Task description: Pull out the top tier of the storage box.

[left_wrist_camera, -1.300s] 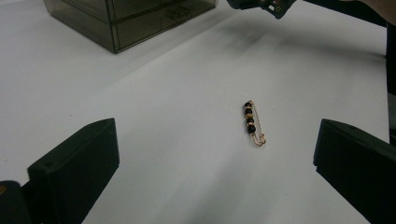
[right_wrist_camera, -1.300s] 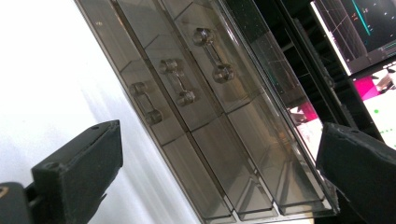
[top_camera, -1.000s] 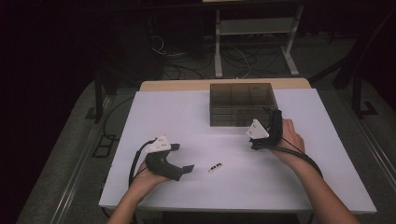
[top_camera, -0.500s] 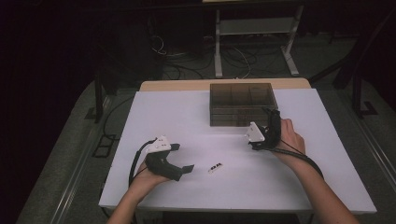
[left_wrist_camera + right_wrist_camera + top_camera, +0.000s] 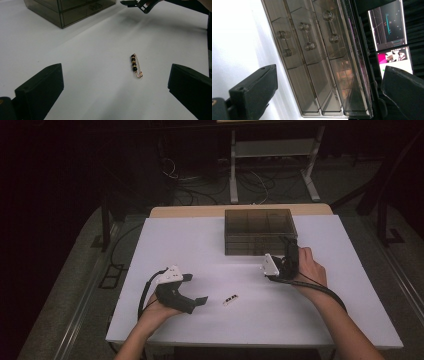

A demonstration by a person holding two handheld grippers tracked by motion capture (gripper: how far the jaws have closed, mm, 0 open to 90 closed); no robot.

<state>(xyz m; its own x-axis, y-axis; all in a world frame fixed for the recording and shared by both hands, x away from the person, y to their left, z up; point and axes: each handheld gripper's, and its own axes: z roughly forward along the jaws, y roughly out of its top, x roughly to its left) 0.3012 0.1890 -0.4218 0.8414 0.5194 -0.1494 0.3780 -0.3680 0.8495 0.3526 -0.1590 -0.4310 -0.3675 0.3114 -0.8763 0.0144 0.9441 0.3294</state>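
Little has moved since the earlier frames: right gripper (image 5: 286,251) has edged slightly closer to the front of the drawer box (image 5: 259,231), while left gripper (image 5: 200,290) sits where it was. Fingers of the left gripper (image 5: 113,85) stand wide apart and hold nothing; the beaded pin (image 5: 136,65) lies flat on the surface between and ahead of them, untouched. Fingers of the right gripper (image 5: 329,87) are likewise spread wide and hold nothing, turned on their side and facing the drawer box (image 5: 319,60) close up, whose three drawers with clear handles are closed. In the high view the beaded pin (image 5: 230,300) lies just right of the left gripper's fingertips, well apart from the box. Left hand (image 5: 159,311) rests near the front edge of the surface (image 5: 200,245); right hand (image 5: 310,267) is further back, just in front of the box's right corner. Surface is white and matte, resting on a wooden top whose edge shows at the back. The box is smoky translucent plastic, standing at the back centre. Room is dark; grey floor, cables (image 5: 175,180) on the floor behind, a white metal stand (image 5: 270,150) beyond. Two lit screens (image 5: 390,22) appear in the right gripper view.
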